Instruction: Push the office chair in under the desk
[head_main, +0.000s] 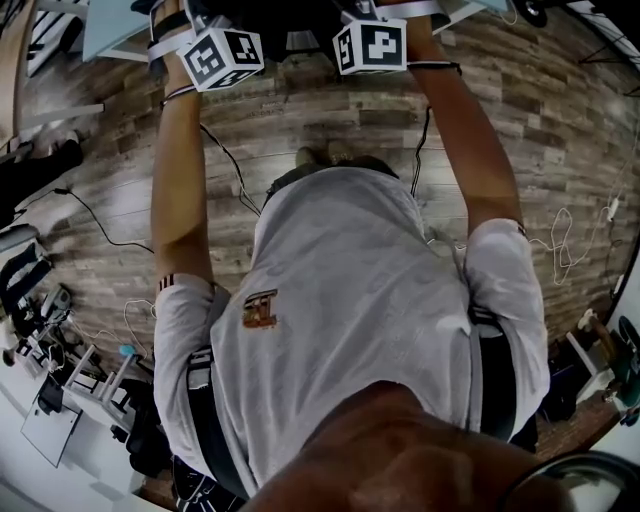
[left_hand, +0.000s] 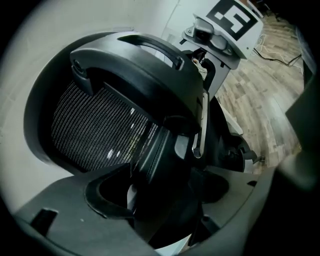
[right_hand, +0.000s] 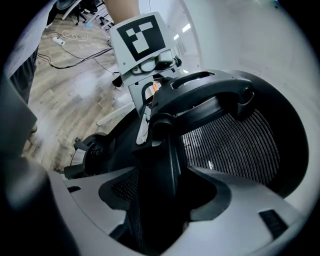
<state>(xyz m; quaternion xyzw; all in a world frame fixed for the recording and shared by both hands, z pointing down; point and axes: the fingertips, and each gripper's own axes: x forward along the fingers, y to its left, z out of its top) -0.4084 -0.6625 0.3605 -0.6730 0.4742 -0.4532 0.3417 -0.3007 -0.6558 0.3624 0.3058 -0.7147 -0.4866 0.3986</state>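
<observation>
The black office chair (head_main: 300, 18) shows only as a dark shape at the top edge of the head view, next to a pale desk top (head_main: 115, 25). Both arms reach out to it, and the marker cubes of the left gripper (head_main: 222, 57) and right gripper (head_main: 370, 45) sit side by side. In the left gripper view, the left gripper (left_hand: 165, 200) is shut on the chair back's black frame, beside the mesh (left_hand: 95, 125). In the right gripper view, the right gripper (right_hand: 160, 200) is shut on the same frame, with mesh (right_hand: 235, 145) to its right. The seat and wheels are hidden.
Wood-plank floor (head_main: 540, 120) lies under the person. Loose cables (head_main: 225, 165) run across it, and more cables (head_main: 565, 240) lie at the right. Equipment and stands (head_main: 60, 380) crowd the lower left. The person's feet (head_main: 320, 157) stand just behind the chair.
</observation>
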